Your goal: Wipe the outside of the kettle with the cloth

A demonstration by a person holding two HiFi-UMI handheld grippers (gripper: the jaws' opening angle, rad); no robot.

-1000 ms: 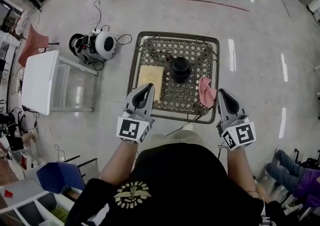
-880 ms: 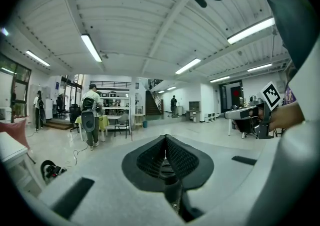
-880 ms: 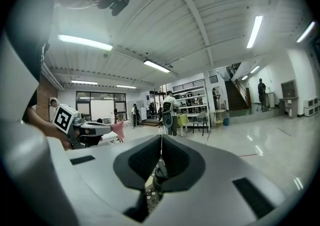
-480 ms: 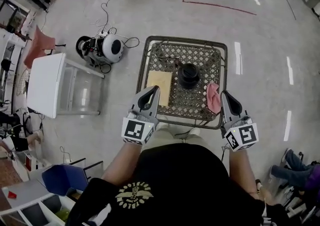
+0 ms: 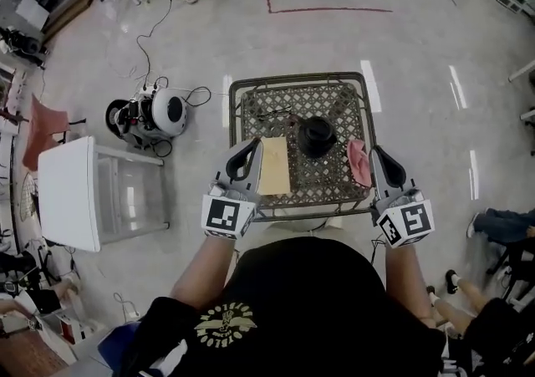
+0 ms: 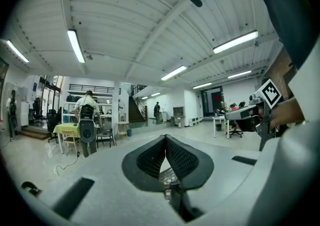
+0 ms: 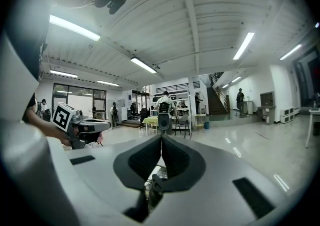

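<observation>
1. Judging by how things lie, the wiping has not begun. The kettle stands untouched on the desk, a little toward 3 o'clock of its middle.
2. The cloth is a pink crumpled heap at the desk's right edge, at about 4 o'clock from the kettle and apart from it. Nothing holds it.
3. A tan board lies flat at about 8 o'clock from the kettle.
4. Everything is still to do: pick up the cloth, bring it to the kettle and rub round the outside.
5. The left gripper has its jaws pressed together at the tips with nothing between them. In the head view it hangs at the desk's near left corner, beside the board.
6. The right gripper is likewise pressed together and empty. In the head view it sits just at 4 o'clock of the cloth, near it but not pinching it.
</observation>
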